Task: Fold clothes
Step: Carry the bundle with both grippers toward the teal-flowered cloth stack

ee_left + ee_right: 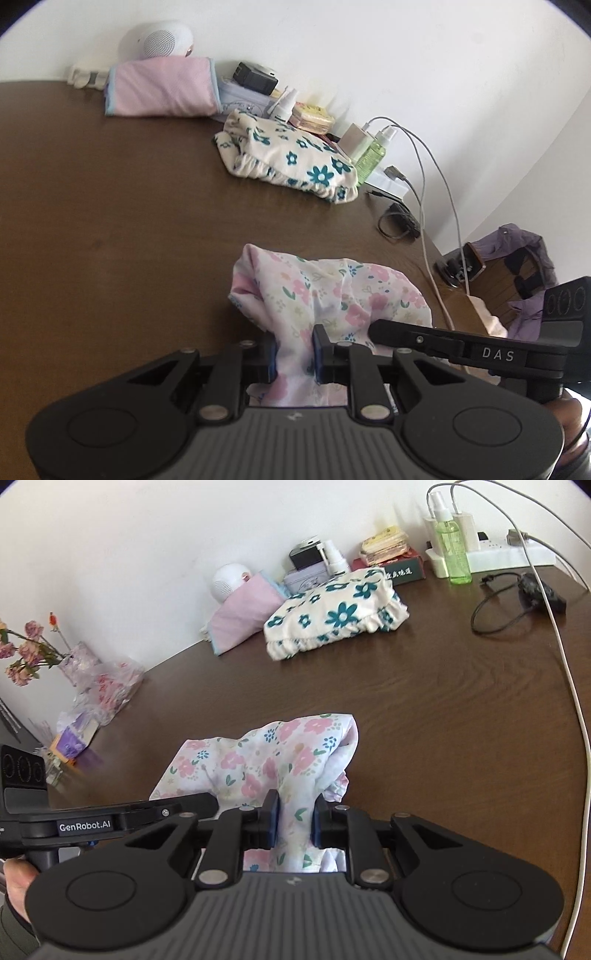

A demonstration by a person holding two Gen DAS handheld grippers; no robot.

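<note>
The left tool (294,352) was clamped on a bunched fold of the pink-flowered garment (325,295), and the right tool (294,821) pinched the same cloth just beside it. The garment stood heaped on the brown surface (110,206) near its front edge. Folded teal-flowered cloth (332,616) and a pink folded piece (243,614) lay well apart at the back edge by the wall.

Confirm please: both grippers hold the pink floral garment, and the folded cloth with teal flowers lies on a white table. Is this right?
Not quite: the table is dark brown wood, not white, as the right wrist view shows. The rest holds: left gripper and right gripper grip the pink floral garment, and the teal-flowered cloth lies folded.
</note>
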